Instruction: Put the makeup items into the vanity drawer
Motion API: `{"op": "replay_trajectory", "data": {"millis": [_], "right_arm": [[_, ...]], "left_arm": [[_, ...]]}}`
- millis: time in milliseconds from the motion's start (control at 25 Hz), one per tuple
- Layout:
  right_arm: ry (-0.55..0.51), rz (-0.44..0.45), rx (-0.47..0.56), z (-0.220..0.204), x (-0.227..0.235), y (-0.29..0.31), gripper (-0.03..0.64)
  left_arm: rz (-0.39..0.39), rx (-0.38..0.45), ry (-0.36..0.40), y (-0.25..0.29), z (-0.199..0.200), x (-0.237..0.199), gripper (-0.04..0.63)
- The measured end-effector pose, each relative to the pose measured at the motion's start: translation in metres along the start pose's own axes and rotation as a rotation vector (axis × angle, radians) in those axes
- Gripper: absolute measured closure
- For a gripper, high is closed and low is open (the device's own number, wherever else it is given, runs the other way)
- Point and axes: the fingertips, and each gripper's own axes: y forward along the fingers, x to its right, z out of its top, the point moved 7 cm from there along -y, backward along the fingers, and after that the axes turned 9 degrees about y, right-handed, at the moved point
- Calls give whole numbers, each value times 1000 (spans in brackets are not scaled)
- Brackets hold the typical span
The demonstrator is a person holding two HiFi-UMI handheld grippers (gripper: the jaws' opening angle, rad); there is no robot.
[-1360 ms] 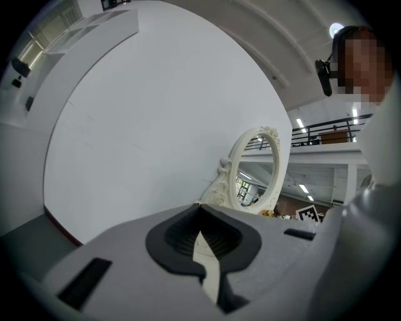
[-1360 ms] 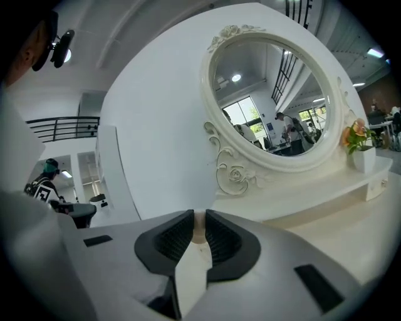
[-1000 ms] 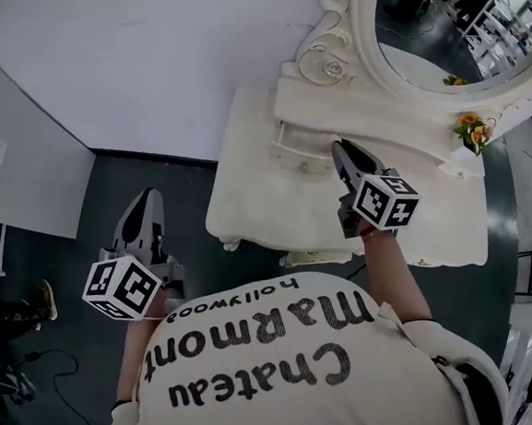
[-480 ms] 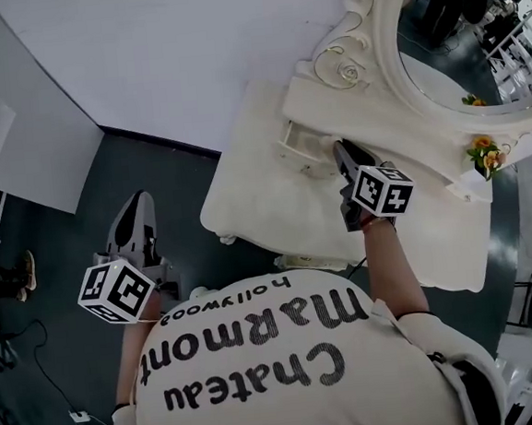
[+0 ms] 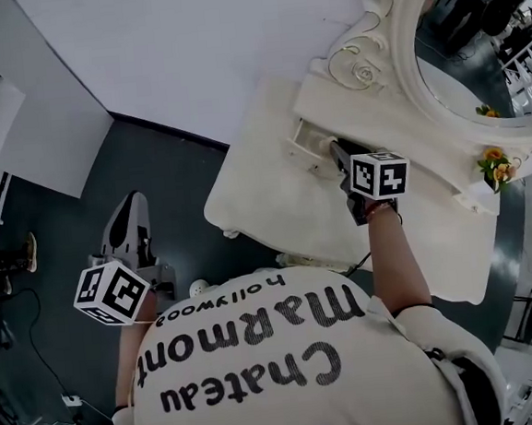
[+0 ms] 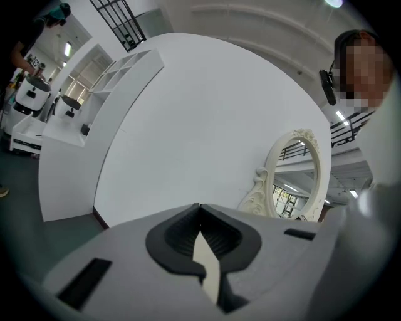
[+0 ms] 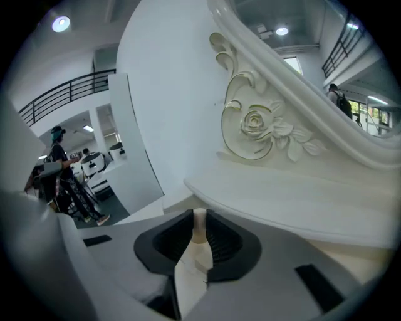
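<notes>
My right gripper (image 5: 335,148) reaches to the front of the small open vanity drawer (image 5: 307,140) under the mirror shelf. In the right gripper view a cream drawer knob (image 7: 198,227) stands between the black pads (image 7: 220,243), and the jaws are opening slightly around it while still touching it. My left gripper (image 5: 129,208) hangs over the dark floor, left of the vanity, shut with nothing in it; the left gripper view shows its tips (image 6: 200,210) meeting. No makeup item shows in any view.
The cream vanity table (image 5: 264,193) stands against a white wall, with an oval mirror (image 5: 474,45) in a carved frame (image 7: 255,124). A small pot of orange flowers (image 5: 496,165) sits on the shelf at the right. A white shelving unit (image 6: 88,81) is farther left.
The right gripper stays at the drawer front, now a little deeper toward it. The left gripper has hardly moved. The head camera has shifted, so the vanity sits more to the right.
</notes>
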Motion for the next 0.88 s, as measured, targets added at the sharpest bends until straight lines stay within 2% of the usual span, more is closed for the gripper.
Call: {"op": "replay_trajectory", "data": {"millis": [160,280,880], "right_arm": [[-132,-13,-94,0,-7,11,534],[-183,-13,-148,1,-9,17,532],[-217,-47,-202,3,-9,31,528]], "left_arm": [[14,6,-5,-2,2,-3,586],[11,5,-1,-1,3,-4,586],[27,6,-14,-7,2,-14,587]]}}
